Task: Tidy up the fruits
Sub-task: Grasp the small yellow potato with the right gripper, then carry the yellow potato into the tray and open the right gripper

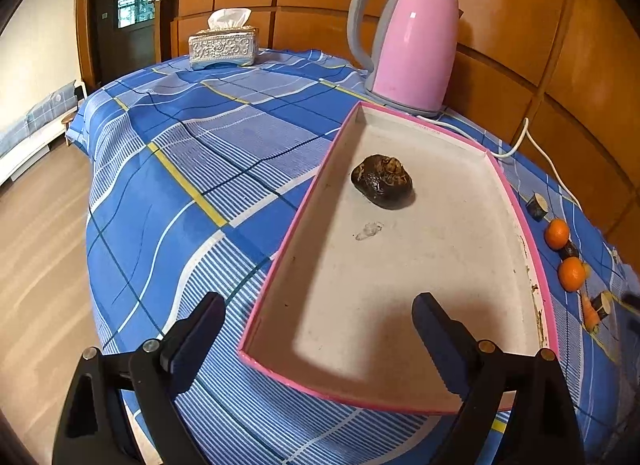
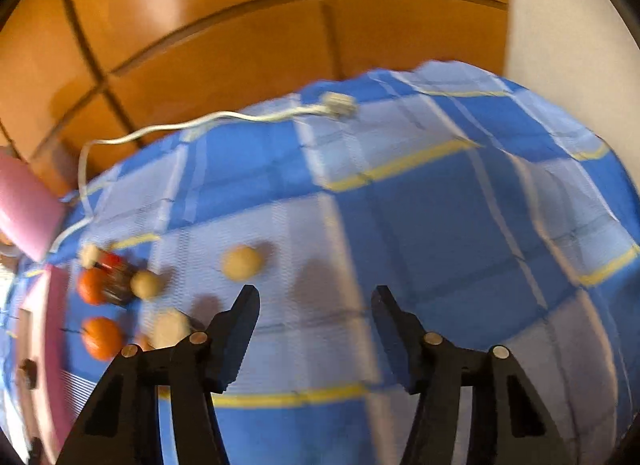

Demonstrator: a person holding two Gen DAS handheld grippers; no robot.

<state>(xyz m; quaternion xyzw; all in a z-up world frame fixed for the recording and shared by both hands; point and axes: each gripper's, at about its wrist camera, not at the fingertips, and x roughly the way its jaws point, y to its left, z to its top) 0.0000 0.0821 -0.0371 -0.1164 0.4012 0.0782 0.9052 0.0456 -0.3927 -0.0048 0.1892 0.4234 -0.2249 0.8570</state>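
Note:
A pink-rimmed white tray [image 1: 400, 305] lies on the blue checked cloth, with one dark brown lumpy fruit [image 1: 382, 182] in it. My left gripper [image 1: 318, 313] is open and empty, above the tray's near left corner. Right of the tray lie two oranges [image 1: 557, 233] [image 1: 572, 273] and dark cut pieces [image 1: 537, 206]. In the blurred right wrist view, my right gripper [image 2: 316, 305] is open and empty above the cloth. Two oranges [image 2: 91, 285] [image 2: 102, 337] and several pale round fruits [image 2: 241, 262] lie to its left. The tray's edge [image 2: 56, 325] shows at far left.
A pink kettle [image 1: 412, 41] stands behind the tray, its white cord [image 2: 200, 121] trailing across the cloth to a plug [image 2: 338, 103]. A silver tissue box [image 1: 223, 47] sits at the far back. Wooden wall panels stand behind; the table edge drops to the floor on the left.

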